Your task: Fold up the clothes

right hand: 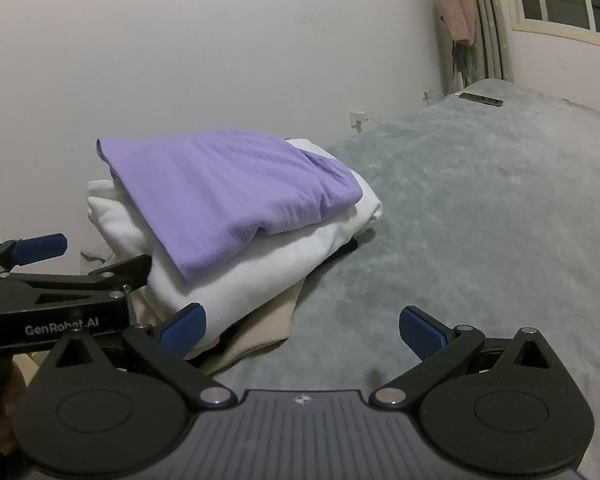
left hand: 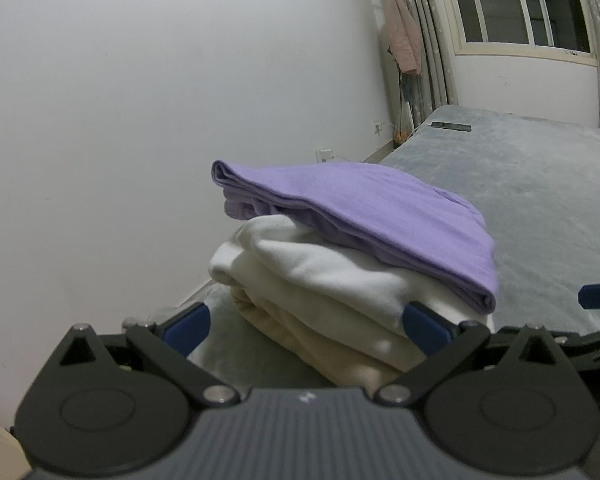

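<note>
A stack of folded clothes sits on the grey bed near the wall. A folded purple garment (left hand: 364,216) (right hand: 228,196) lies on top of a folded white garment (left hand: 320,280) (right hand: 260,268), with a beige garment (left hand: 312,344) (right hand: 256,336) underneath. My left gripper (left hand: 306,330) is open, its blue pads on either side of the stack's near end, holding nothing. It also shows in the right wrist view (right hand: 44,248) at the left. My right gripper (right hand: 302,330) is open and empty, just right of the stack over the bedcover.
The grey plush bedcover (right hand: 480,220) stretches away to the right. A dark phone (right hand: 482,99) lies at its far end. A white wall runs along the left with sockets (right hand: 357,117). Curtains, a window and hanging pink cloth (left hand: 402,36) stand in the far corner.
</note>
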### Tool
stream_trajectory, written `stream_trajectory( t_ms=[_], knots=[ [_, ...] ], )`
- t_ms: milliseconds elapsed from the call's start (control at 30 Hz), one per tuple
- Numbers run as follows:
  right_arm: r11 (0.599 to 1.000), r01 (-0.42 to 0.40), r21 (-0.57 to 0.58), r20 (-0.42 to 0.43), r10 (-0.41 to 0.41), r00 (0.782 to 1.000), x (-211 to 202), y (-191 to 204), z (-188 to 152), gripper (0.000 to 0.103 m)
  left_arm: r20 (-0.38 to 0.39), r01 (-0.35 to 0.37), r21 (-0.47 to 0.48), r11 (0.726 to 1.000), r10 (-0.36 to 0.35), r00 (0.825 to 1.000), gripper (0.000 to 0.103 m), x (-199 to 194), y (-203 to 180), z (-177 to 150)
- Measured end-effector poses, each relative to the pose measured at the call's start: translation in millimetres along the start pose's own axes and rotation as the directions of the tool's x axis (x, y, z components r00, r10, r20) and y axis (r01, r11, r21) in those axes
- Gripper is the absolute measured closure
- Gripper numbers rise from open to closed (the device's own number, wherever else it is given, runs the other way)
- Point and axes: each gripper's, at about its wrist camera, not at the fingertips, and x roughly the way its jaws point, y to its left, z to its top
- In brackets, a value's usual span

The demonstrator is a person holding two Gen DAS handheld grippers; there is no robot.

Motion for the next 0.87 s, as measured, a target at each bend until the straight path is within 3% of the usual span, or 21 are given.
stream_trajectory(
  t_ms=[867],
  knots=[
    [1.000,0.008,0.004,-0.002,-0.008,1.000,5.3,1.0,-2.4,0.000,-0.002,-0.009,0.005,1.000,0.009,1.000,0.000,1.1,0.2,-0.4]
  ],
)
